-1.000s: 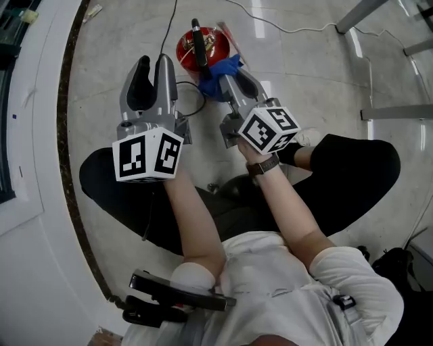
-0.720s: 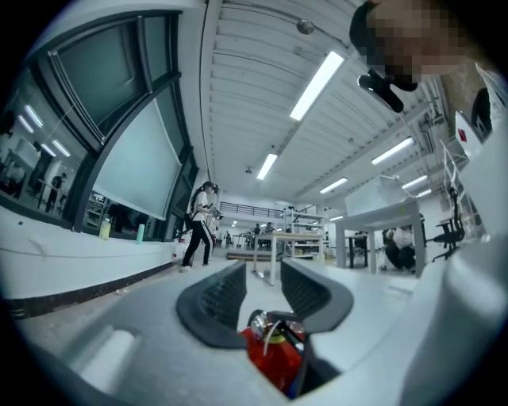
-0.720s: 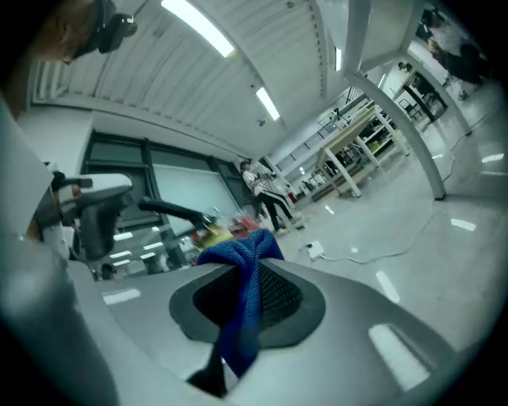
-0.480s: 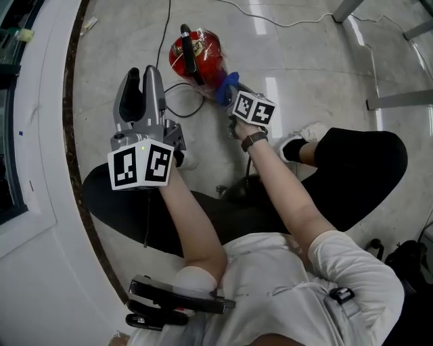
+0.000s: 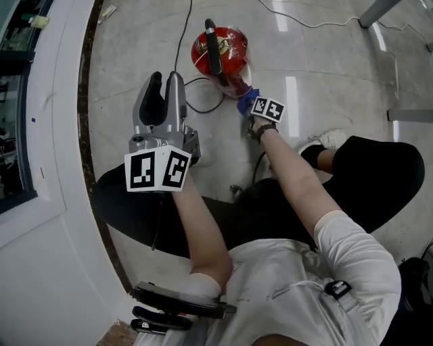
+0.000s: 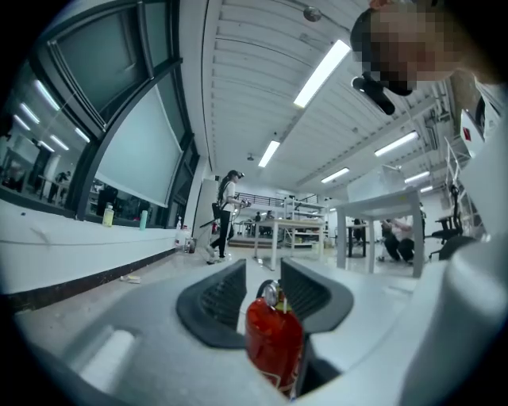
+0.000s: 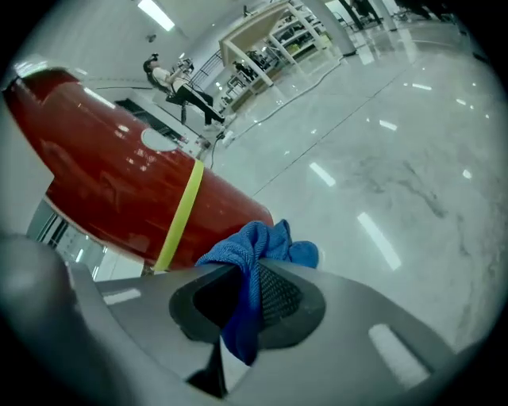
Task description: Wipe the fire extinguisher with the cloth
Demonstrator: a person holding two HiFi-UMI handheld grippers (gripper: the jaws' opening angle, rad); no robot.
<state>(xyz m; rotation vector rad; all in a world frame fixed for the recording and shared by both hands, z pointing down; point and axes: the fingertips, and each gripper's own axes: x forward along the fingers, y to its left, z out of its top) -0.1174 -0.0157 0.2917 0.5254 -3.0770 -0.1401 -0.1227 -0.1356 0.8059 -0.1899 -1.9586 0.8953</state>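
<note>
A red fire extinguisher (image 5: 221,53) with a black handle stands on the marble floor; it also shows in the left gripper view (image 6: 274,342) and fills the upper left of the right gripper view (image 7: 119,190), with a yellow band. My right gripper (image 5: 252,96) is low beside the extinguisher's right side, shut on a blue cloth (image 7: 254,262) that presses against the red body. A bit of that cloth (image 5: 246,91) shows in the head view. My left gripper (image 5: 162,94) hangs open, left of the extinguisher and clear of it.
A black cable (image 5: 196,94) loops on the floor by the extinguisher. A dark border strip (image 5: 84,121) and a white ledge run along the left. The person's legs in black trousers (image 5: 352,176) lie behind the grippers. Table legs (image 5: 379,10) stand at the top right.
My right gripper has gone forward and down along the extinguisher's right side with the cloth. The left gripper has held its place, open.
</note>
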